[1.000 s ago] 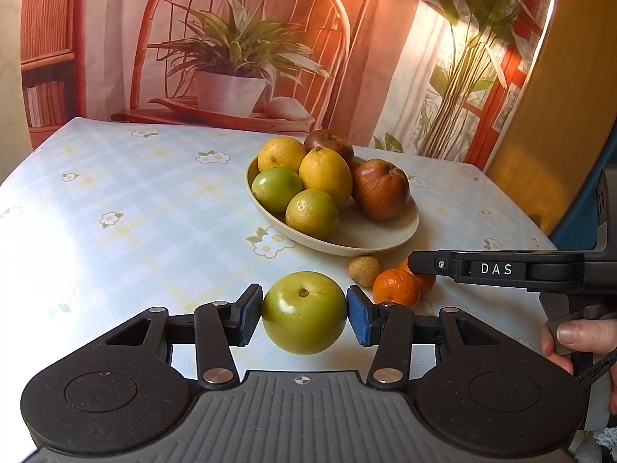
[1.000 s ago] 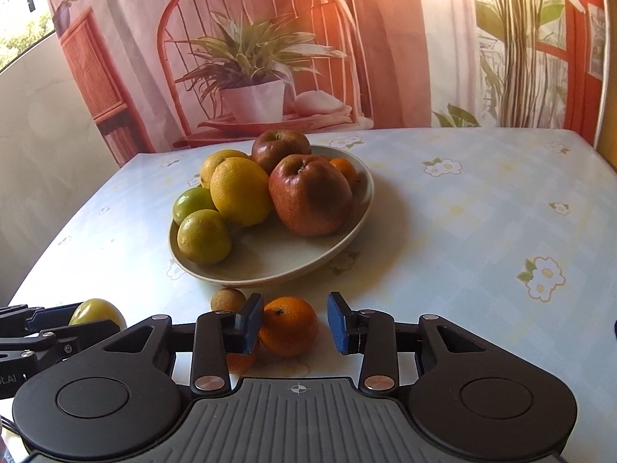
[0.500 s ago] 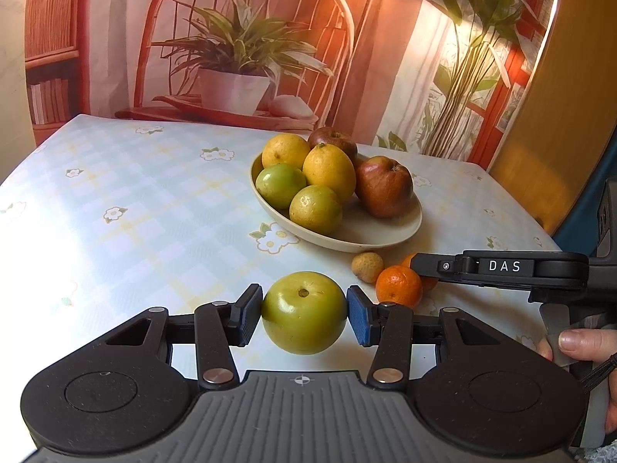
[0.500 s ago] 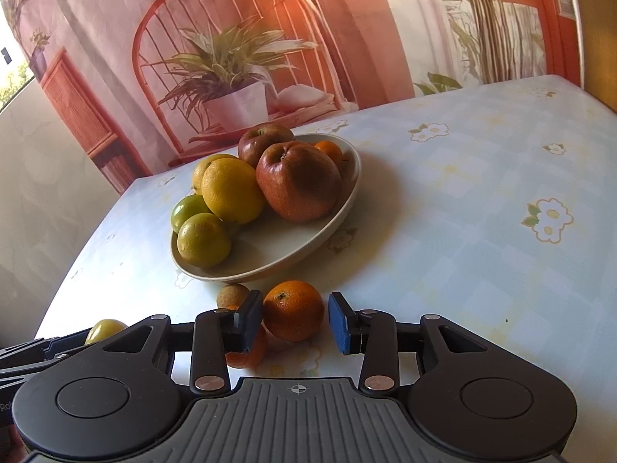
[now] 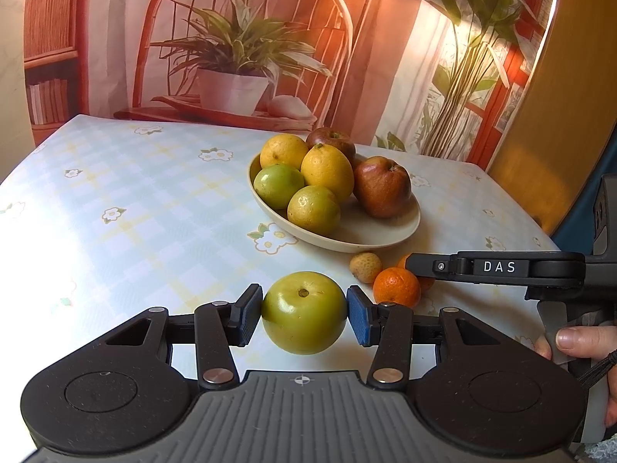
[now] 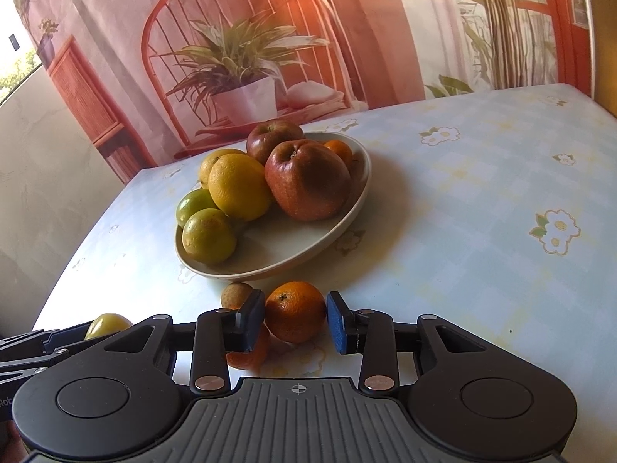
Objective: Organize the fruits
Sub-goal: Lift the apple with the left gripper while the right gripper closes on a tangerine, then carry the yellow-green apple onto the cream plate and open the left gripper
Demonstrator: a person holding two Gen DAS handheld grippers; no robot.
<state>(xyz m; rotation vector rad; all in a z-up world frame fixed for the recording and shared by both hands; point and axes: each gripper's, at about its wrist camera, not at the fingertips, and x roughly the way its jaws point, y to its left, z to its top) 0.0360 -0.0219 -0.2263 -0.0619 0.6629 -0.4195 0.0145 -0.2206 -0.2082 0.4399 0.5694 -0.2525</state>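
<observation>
Mandarin (image 6: 295,311) sits right between your right gripper (image 6: 296,322)'s blue pads, on the tablecloth just in front of the near rim of the fruit plate (image 6: 358,193). The jaws are closing on it: the left pad looks to be touching the peel, while a sliver of gap still shows at the right pad, so I would not call it gripped yet. The fruit is round with its stem end turned up and slightly toward you, so no axis matters; only keep the pads level across its widest part.

From that gripper the plate lies straight ahead and a little left, and its open patch is the near part of the dish, in front of the large red apple (image 6: 307,179) and right of the lime (image 6: 209,235). That is probably the shortest place to set it down.

A second mandarin (image 6: 246,351) lies half under the left finger, and a small brown fruit, maybe a longan (image 6: 236,295), sits just beyond it; both could get nudged as you lift.

Your left gripper (image 5: 304,314) is clamped on a green apple (image 5: 304,312), held near the table's front edge, well short of the plate (image 5: 385,235). Your right hand is the nearer one.
</observation>
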